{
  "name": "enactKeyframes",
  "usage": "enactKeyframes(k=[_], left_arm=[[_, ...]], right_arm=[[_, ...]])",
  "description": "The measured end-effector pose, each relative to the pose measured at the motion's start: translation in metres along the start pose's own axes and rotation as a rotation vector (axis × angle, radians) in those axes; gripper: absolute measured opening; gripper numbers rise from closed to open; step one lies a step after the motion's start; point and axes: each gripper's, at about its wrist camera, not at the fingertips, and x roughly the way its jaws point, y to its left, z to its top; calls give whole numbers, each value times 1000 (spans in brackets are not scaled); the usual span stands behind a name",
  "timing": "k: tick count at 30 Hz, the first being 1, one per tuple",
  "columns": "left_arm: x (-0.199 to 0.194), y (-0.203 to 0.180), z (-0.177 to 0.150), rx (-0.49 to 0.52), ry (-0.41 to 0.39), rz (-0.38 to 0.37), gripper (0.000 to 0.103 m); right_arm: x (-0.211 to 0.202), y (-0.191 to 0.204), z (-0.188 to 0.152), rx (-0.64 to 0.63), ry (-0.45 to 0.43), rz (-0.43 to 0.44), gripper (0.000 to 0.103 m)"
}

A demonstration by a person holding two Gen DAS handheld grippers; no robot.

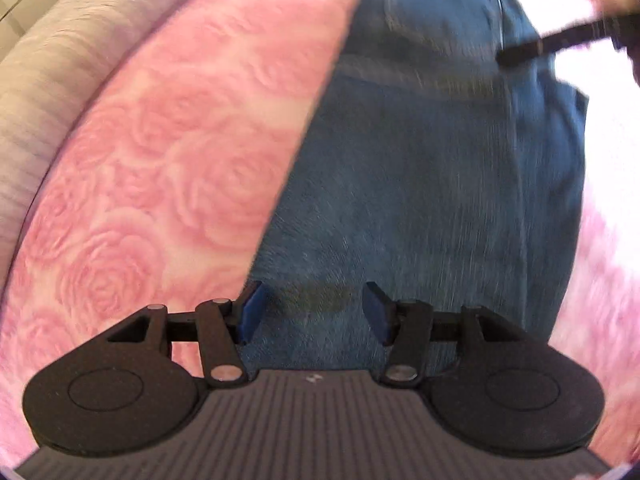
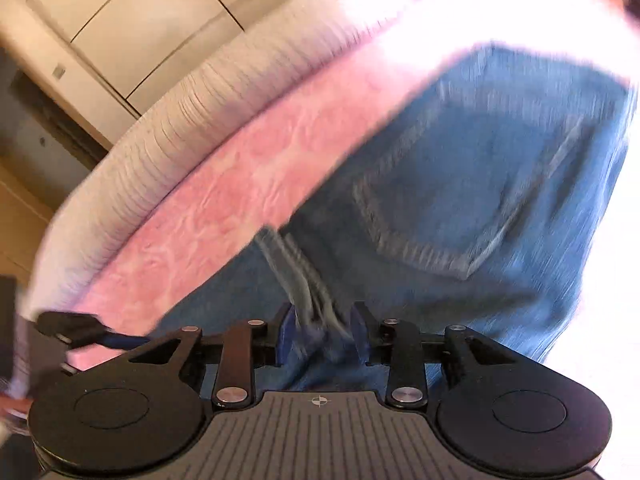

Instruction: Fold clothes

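Pinching jeans point(image 2: 460, 184) between right gripper point(image 2: 323, 334) jaws, left gripper point(image 1: 311, 312) jaws spread, pink bedspread point(image 1: 168, 168) beneath

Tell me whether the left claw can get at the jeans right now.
Probably yes. The left claw is open just over the jeans, which lie spread on the pink blanket; denim shows between its tips and nothing lies between. The frame is blurred, so contact is unclear.

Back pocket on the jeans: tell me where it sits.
Right wrist view, right of centre: the back pocket faces up on the jeans, ahead of the right gripper.
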Motion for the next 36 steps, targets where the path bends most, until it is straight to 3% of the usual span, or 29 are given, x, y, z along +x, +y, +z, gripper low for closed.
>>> enactKeyframes(k=[3, 5, 6, 8, 10, 13, 17, 22, 26, 28, 30, 31, 32, 36], left_arm=[[14, 7, -14, -12, 6, 7, 55], [22, 8, -20, 7, -19, 13, 67], [23, 12, -20, -5, -21, 5, 66], [17, 21, -19, -35, -16, -16, 55], [-1, 28, -25, 4, -25, -9, 51], [-30, 34, -50, 172, -28, 62, 51], [-47, 21, -93, 525, -59, 171, 58], [-35, -14, -142, 949, -185, 180, 64], [-13, -29, -167, 1172, -284, 205, 66], [-6, -28, -173, 1243, -341, 217, 69], [-2, -25, -175, 1295, -381, 222, 70], [0, -24, -175, 1319, -393, 221, 70], [1, -22, -174, 1345, -403, 220, 70], [8, -21, -170, 1427, -437, 240, 67]], right_arm=[[10, 35, -11, -177, -70, -5, 35], [35, 49, -20, -262, -27, 20, 35], [45, 52, -25, -285, 3, 10, 35], [61, 57, -31, -324, 45, -27, 35], [66, 65, -36, -370, 73, -60, 35], [41, 94, -46, -468, 69, -95, 39], [30, 157, -99, -652, 119, -52, 60], [19, 238, -170, -883, 185, 15, 61], [58, 263, -221, -1038, 258, -108, 61], [63, 260, -236, -1170, 207, -173, 61], [61, 253, -236, -1224, 181, -194, 52], [59, 250, -234, -1232, 180, -196, 37], [55, 248, -229, -1228, 172, -188, 31], [30, 249, -201, -1184, 109, -138, 25]])
